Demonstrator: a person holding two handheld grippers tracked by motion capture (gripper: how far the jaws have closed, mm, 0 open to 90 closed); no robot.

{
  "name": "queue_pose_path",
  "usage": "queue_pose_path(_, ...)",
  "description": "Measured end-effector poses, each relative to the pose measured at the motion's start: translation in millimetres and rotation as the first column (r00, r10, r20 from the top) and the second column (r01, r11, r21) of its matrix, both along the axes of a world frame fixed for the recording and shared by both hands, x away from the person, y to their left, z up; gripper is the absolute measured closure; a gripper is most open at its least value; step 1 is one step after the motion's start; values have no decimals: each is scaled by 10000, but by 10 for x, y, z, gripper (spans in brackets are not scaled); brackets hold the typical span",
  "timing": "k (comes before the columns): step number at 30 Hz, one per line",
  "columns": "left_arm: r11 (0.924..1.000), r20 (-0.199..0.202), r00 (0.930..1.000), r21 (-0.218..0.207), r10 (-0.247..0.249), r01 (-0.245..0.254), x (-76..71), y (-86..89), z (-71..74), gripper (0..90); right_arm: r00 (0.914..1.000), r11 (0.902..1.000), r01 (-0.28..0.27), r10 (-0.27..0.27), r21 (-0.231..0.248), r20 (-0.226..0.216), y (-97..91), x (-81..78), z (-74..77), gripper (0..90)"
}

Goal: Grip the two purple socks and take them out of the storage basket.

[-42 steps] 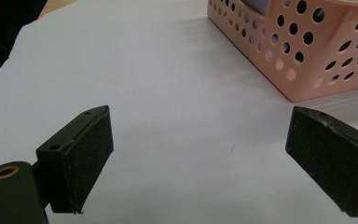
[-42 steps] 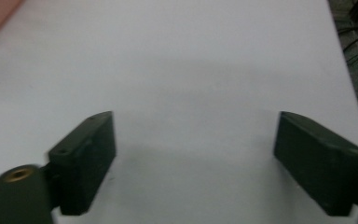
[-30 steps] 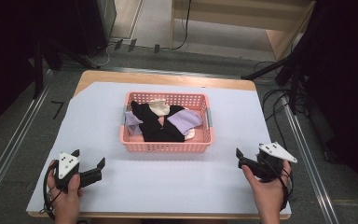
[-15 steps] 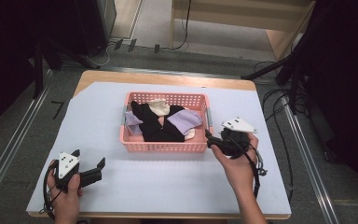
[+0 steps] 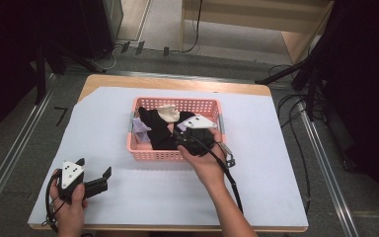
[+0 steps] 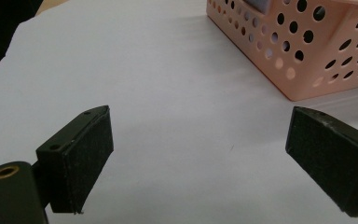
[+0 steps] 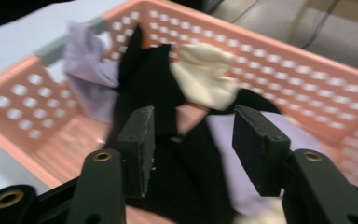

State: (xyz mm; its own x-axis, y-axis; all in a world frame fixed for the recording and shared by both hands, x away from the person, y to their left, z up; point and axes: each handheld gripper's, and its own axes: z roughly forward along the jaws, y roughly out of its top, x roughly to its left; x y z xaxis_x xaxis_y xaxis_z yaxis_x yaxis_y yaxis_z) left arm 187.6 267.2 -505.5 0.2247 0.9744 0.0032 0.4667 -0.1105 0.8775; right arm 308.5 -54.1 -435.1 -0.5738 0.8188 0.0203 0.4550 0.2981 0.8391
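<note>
Pink basket [image 5: 154, 154] sitting near the middle of the white sheet [image 5: 286, 163] on the table [image 5: 128, 80], holding a heap of cloth: black cloth [image 7: 163, 88] in the middle, cream cloth [image 7: 205, 77] behind it, lilac cloth [image 7: 91, 63] to one side.

Right gripper [image 7: 193, 140] hovering over the basket's near half, jaws standing partly apart with nothing between the pads. Black cloth lying just beyond and below the fingertips; cream cloth lying farther ahead between the two jaw lines; lilac cloth lying off to the left of the left finger [image 7: 140, 144]. Contact with the cloth not determinable from the blurred right gripper view. Right hand [image 5: 205, 165] reaching in over the basket's near wall, cable [image 5: 229, 180] trailing back along the forearm.

Left gripper [image 6: 200, 158] resting low above the bare white sheet, jaws spread wide, nothing between them. Basket corner lying ahead and to the right of the right finger [image 6: 331, 163], well apart from it. Left hand [image 5: 69, 205] sitting near the table's front left corner.
</note>
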Motion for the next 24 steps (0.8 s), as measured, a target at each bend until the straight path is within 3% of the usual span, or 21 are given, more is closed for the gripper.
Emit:
queue_pose_path(10, 10000, -19, 10000, -59, -28, 28, 4, 6, -1, 83, 9979, 9972, -541, 559, 514, -335, 499, 168, -72, 581)
queue_pose_path(16, 10000, -58, 10000, -90, -35, 34, 7, 7, 0, 83, 9952, 9921, -738, 798, 1012, -566, 617, 264, -120, 619)
queue_pose_path(24, 10000, -26, 10000, -86, -22, 22, 8, 6, -2, 83, 9917, 9932, -1001, 1045, 592, -755, 783, 352, -159, 604)
